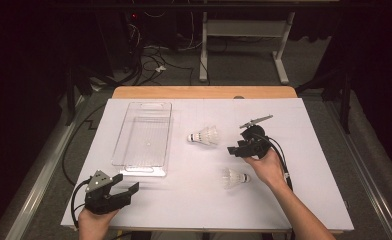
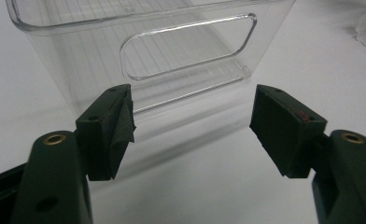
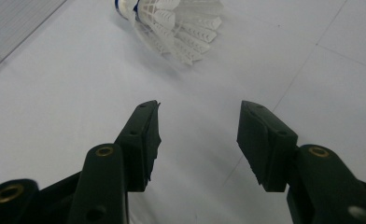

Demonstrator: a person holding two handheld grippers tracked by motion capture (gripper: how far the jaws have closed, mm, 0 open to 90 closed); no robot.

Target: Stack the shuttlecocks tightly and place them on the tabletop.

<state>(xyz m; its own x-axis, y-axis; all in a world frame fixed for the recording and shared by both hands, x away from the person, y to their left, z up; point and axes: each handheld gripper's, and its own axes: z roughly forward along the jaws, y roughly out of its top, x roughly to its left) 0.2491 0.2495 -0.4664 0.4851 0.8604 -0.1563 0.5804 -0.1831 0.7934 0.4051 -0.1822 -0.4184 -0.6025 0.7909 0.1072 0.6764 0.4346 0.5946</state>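
Right gripper (image 1: pixel 236 149), jaws spread with nothing between them, hovers over bare white sheet just right of the far white feathered shuttlecock (image 1: pixel 204 136), whose cork points left. Left gripper (image 1: pixel 126 186), jaws also spread and empty, sits at the near left, facing the near end wall of the clear rectangular plastic tray (image 1: pixel 125 167). Two shuttlecocks in all: the second white feathered shuttlecock (image 1: pixel 235 177) lies nearer, beside the right hand (image 1: pixel 268 167). One tray, left of centre. Open white tabletop (image 1: pixel 314 150) spreads right, well inside its edges.
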